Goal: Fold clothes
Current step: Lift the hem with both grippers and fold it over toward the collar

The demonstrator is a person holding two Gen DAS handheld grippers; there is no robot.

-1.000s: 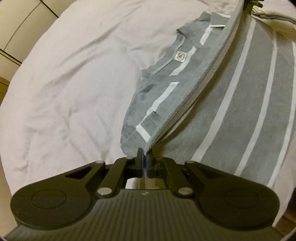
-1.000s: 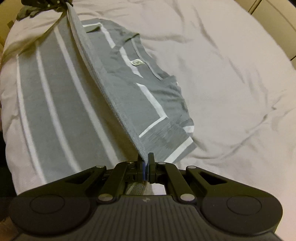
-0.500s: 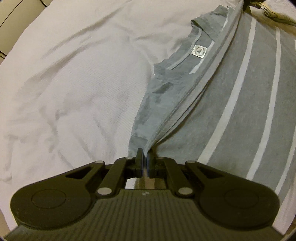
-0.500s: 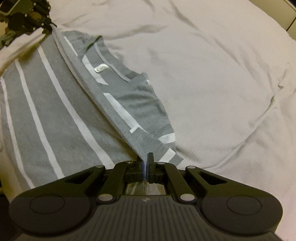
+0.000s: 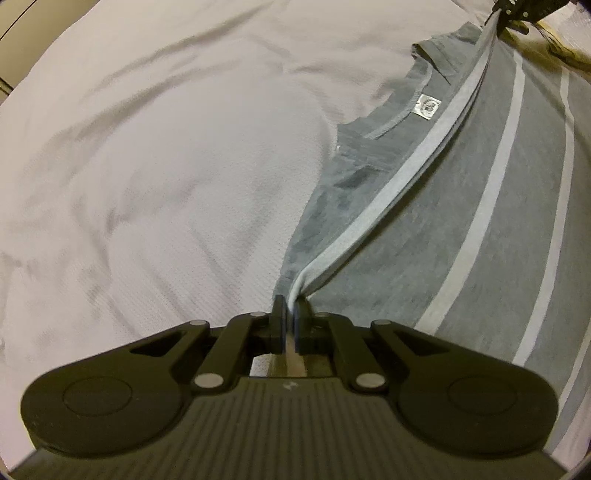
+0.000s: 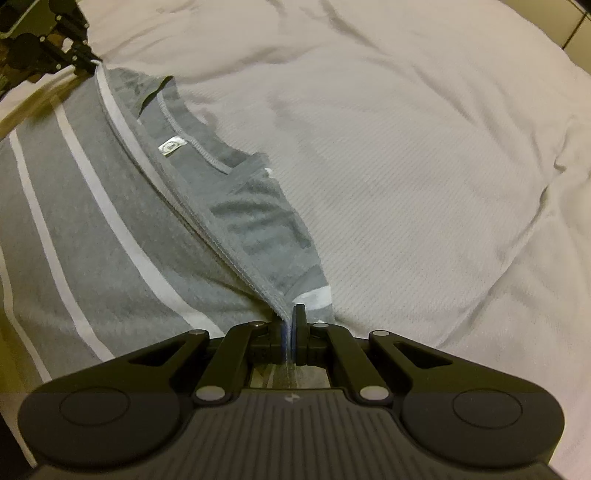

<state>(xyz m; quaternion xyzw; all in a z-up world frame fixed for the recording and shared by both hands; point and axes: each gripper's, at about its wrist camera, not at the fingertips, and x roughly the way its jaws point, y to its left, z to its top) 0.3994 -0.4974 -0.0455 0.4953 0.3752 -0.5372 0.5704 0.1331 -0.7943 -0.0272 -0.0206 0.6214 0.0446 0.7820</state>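
- Left wrist view: one left gripper (image 5: 290, 314) sits at 6 o'clock, its two jaws clamped together on a folded edge of the shirt (image 5: 461, 236).
- One shirt shows: grey with white stripes, lying on the white bedsheet (image 5: 166, 166) and filling the side from 1 to 4 o'clock.
- Three white stripes can be counted across the flat panel, plus one pale band along the raised edge that runs from the jaws up toward 1 o'clock.
- One neck label (image 5: 427, 108) lies inside the collar, just left of that raised edge.
- At 1 o'clock, in the far corner, the right gripper (image 5: 517, 11) is seen small and dark at the other end of the taut edge; its jaws are too small to read here.
- Right wrist view: one right gripper (image 6: 289, 317) at 6 o'clock, jaws closed on the shirt's (image 6: 110, 229) layered edge, which climbs toward 11 o'clock.
- Here the shirt fills 8 to 11 o'clock and the bedsheet (image 6: 424, 166) fills the right side.
- Three white stripes on the flat panel again, and one label (image 6: 171, 146) by the collar.
- This view alone shows a sleeve's white cuff band (image 6: 314, 295) just right of the jaws, and the left gripper (image 6: 70, 48) at 11 o'clock.
- A strip of tiled wall (image 6: 578, 22) shows at 1 o'clock.
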